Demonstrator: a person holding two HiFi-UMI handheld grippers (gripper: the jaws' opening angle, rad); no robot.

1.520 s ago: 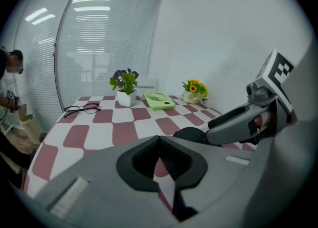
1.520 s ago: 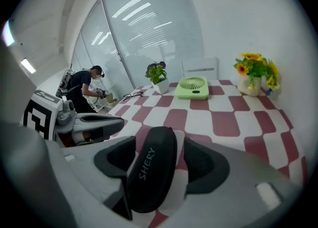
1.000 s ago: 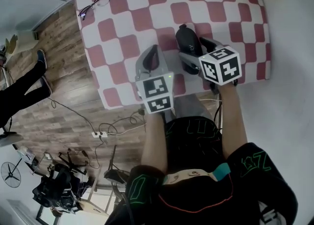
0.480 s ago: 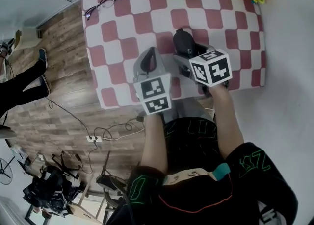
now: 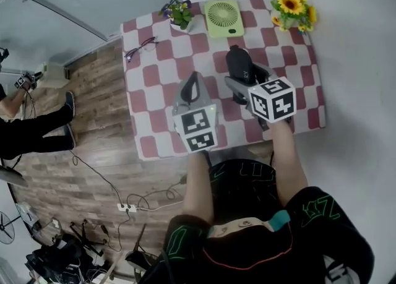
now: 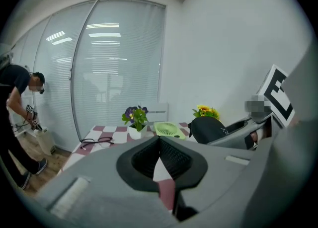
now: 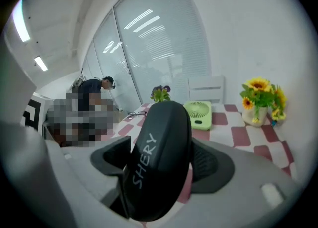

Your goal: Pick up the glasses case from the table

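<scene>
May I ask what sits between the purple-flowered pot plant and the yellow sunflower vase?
A light green desk fan lies between the purple-flowered pot plant and the yellow sunflower vase, as the head view shows.

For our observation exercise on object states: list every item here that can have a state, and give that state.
glasses case: closed, gripped, lifted off the table
right hand-held gripper: jaws just closed, clamped on glasses case
left hand-held gripper: shut, empty
eyeglasses: unfolded, lying on table
green fan: lying flat
purple flower pot: upright
sunflower pot: upright
</scene>
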